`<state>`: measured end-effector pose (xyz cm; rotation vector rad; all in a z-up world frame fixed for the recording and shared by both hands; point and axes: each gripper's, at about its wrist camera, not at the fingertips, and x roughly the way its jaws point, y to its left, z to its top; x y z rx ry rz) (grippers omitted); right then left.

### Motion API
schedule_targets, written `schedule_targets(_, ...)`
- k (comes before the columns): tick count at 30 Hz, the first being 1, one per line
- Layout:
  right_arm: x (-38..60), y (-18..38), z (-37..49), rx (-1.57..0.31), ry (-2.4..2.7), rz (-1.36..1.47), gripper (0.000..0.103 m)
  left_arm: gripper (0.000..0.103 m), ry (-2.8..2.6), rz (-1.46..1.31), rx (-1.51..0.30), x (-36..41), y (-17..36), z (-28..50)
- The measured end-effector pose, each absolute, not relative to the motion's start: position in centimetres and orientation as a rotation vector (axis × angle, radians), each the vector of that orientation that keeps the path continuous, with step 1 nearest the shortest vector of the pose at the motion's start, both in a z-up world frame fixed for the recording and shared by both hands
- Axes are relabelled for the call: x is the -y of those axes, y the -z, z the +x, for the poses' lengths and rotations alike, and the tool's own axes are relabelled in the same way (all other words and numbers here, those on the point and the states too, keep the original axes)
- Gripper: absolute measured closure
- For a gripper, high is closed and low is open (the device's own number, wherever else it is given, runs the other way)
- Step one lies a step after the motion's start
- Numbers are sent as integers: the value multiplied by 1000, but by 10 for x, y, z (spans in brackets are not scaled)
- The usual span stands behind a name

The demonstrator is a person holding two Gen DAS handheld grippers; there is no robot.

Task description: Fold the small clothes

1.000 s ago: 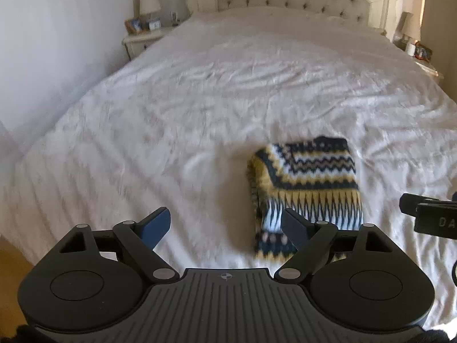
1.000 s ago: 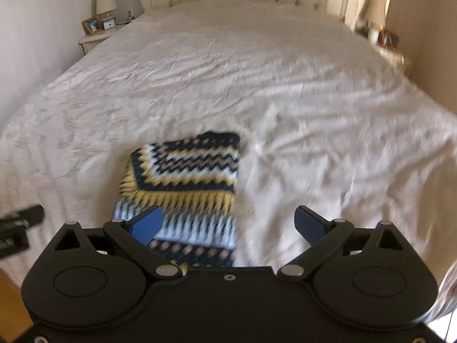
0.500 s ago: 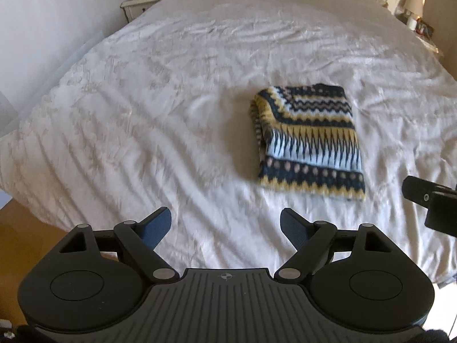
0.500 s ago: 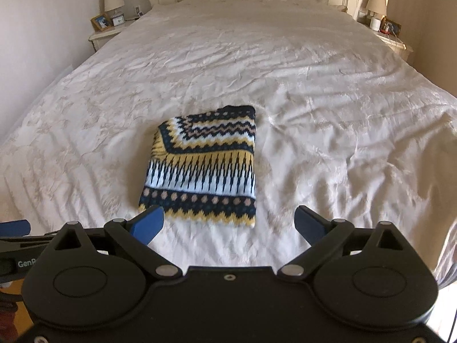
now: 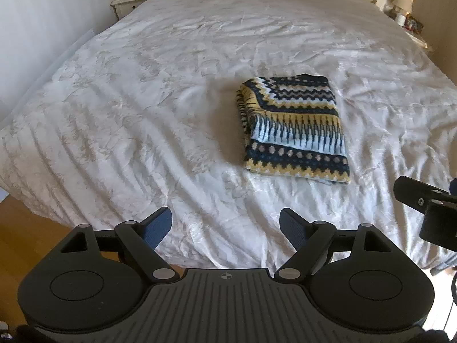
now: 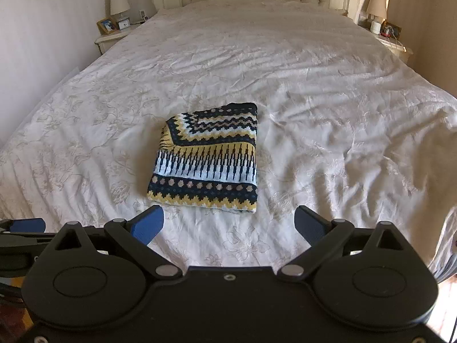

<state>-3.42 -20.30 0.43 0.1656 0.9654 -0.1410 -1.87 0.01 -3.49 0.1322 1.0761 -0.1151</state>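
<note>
A patterned knit garment in navy, mustard yellow and pale blue bands (image 6: 204, 158) lies folded into a compact rectangle on the white floral-embossed bedspread (image 6: 328, 114), toward the near half of the bed and well apart from both tools. The left gripper (image 5: 225, 227) hovers near the foot edge of the bed with its blue-padded fingers spread wide and nothing between them; the right gripper (image 6: 228, 223) likewise has its jaws wide apart and empty, the garment's zigzag hem lying just beyond its tips. Judging from the tidy stack, the fold looks finished, so the step in hand seems to be checking the result. To do that well, the person would look along the left side, where layered edges show slightly uneven, and press or tuck them only lightly, since loose knit stretches and shifts on a soft cover. Whether a sleeve is trapped crookedly inside cannot be told from here. Any touch should come straight down, not dragging, so the bedspread does not wrinkle under the bundle.
</note>
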Motion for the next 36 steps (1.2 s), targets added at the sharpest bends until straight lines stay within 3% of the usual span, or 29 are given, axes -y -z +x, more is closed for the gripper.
schedule_targets(36,186,-13,-30,-954,138,192,5,21,138,152,-1076,-13,32,-17)
